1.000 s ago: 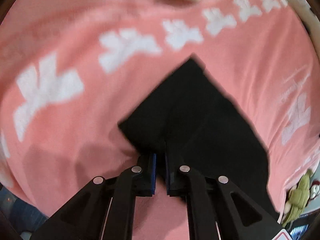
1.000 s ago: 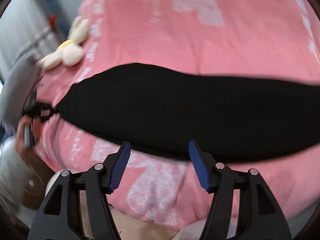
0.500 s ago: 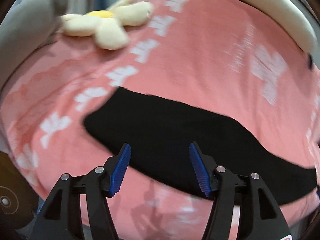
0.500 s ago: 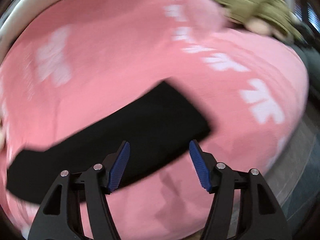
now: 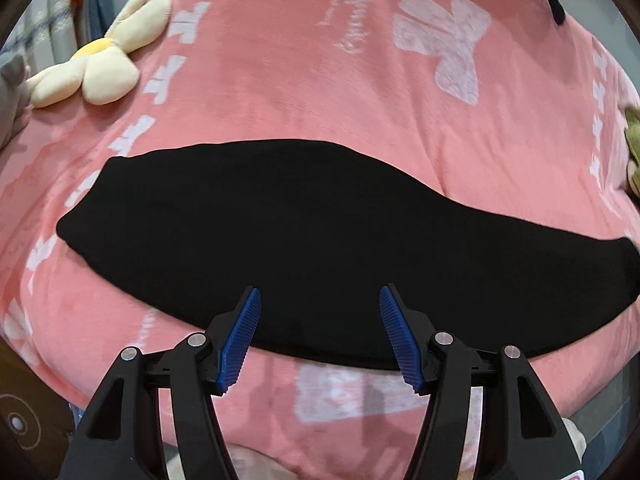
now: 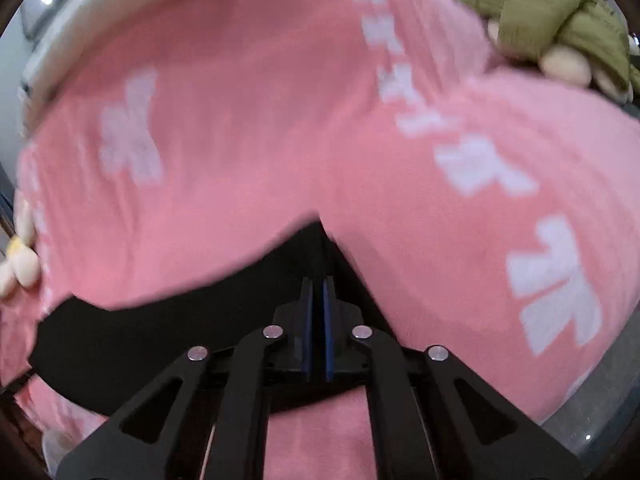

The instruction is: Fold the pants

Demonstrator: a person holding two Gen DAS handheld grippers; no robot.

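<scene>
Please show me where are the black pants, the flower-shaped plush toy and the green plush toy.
black pants [image 5: 320,232], left wrist view, middle of the cloth.
flower-shaped plush toy [image 5: 106,76], left wrist view, a cream petal.
green plush toy [image 6: 548,8], right wrist view, its green body.

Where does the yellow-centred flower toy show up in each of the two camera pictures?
Left wrist view: the flower toy lies at the upper left, on the pink blanket, beyond the black pants.
Right wrist view: the toy peeks in at the far left edge, partly cut off.
Shared landmark: the pants, dark on the blanket in both views.
</scene>
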